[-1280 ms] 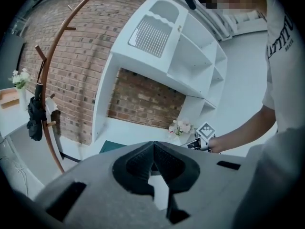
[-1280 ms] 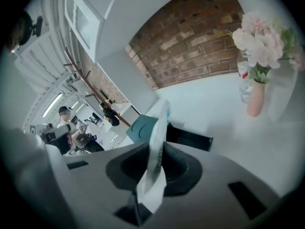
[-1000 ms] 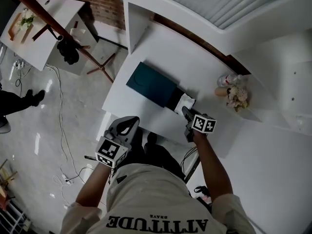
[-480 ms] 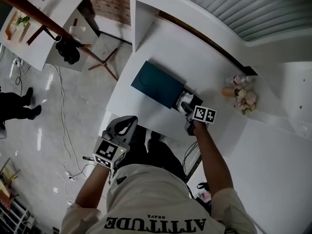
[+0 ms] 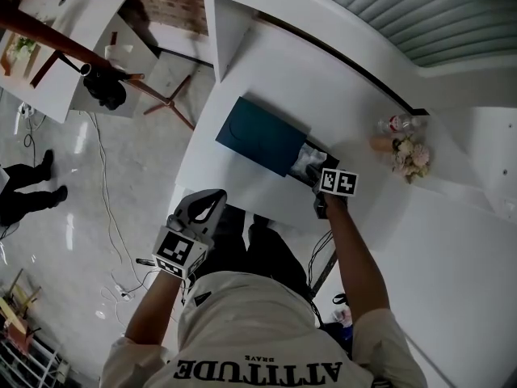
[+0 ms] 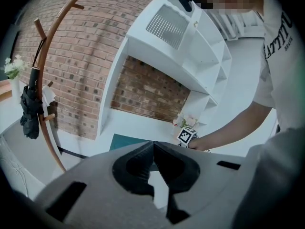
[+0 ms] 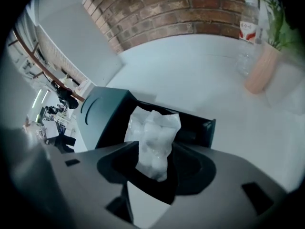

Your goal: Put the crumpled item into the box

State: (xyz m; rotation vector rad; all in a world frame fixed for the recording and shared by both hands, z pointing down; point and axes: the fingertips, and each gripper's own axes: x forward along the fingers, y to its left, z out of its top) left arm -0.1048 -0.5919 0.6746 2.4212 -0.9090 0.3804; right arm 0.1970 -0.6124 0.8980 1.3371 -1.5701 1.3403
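1. The box (image 5: pixel 260 134), dark teal, lies flat on the white table (image 5: pixel 266 79) close to its near edge, with its black open end turned toward the right gripper
2. The crumpled item (image 7: pixel 153 140), white and glossy, sits in that open end and partly sticks out of it
3. The right gripper (image 5: pixel 317 176) hangs over the table's near edge at the box's open end; its jaws are opening and spread wide, with the crumpled item between them and dark gaps on either side of it
4. The left gripper (image 6: pixel 153 146) is held off the table, beyond its near edge and over the floor, its jaws closed tip to tip with nothing between them
5. A plastic bottle (image 7: pixel 248 30) and a vase (image 7: pixel 261 70) of flowers stand side by side toward the table's right end by its far edge, well apart from the box
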